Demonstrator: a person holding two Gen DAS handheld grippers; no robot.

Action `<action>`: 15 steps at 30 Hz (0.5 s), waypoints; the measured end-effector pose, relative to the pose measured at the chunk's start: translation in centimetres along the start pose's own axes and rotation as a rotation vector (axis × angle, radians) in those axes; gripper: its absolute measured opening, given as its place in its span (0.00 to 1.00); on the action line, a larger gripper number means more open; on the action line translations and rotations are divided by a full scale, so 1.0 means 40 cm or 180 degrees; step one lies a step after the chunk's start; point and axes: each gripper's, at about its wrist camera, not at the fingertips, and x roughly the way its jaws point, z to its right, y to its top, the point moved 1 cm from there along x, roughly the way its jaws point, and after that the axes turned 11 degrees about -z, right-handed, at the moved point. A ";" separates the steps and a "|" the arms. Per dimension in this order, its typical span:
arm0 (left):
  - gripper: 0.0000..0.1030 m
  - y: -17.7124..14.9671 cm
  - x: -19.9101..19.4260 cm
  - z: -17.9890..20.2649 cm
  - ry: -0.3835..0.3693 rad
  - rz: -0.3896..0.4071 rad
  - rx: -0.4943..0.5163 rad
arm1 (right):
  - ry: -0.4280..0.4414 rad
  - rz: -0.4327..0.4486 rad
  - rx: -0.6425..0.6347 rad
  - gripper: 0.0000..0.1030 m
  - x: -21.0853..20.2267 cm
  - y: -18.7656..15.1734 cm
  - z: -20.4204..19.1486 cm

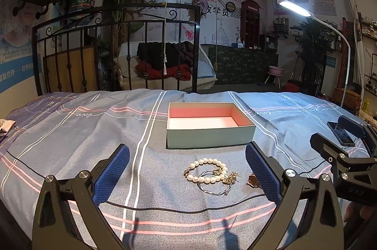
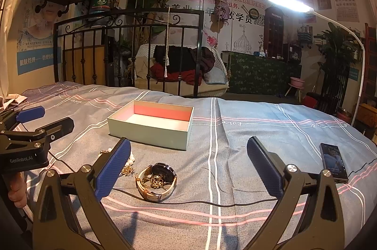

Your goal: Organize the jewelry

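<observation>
An open pale green box with a pink inside [image 1: 209, 134] stands empty on the bed; it also shows in the right wrist view [image 2: 150, 132]. In front of it lie a pearl bracelet [image 1: 206, 170], a thin silver bangle [image 1: 212, 188] and a gold piece [image 1: 232, 178]. A wristwatch with a tan strap [image 2: 156, 181] lies with a gold chain [image 2: 156, 182] inside its loop. My left gripper [image 1: 187, 173] is open, with the pearl bracelet between its fingers. My right gripper [image 2: 188, 169] is open, with the watch just right of its left finger.
A striped blue bedsheet [image 1: 70, 143] covers the bed. A black cable [image 2: 188, 201] runs across it in front of the jewelry. A phone [image 2: 333, 161] lies at the right. A black iron bed rail [image 1: 117, 49] stands behind the box. A lit lamp [image 2: 287, 2] hangs at the right.
</observation>
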 end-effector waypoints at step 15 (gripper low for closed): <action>0.94 -0.001 0.001 0.001 -0.0001 -0.0001 0.0003 | -0.0003 0.0006 0.0010 0.94 0.000 -0.001 0.002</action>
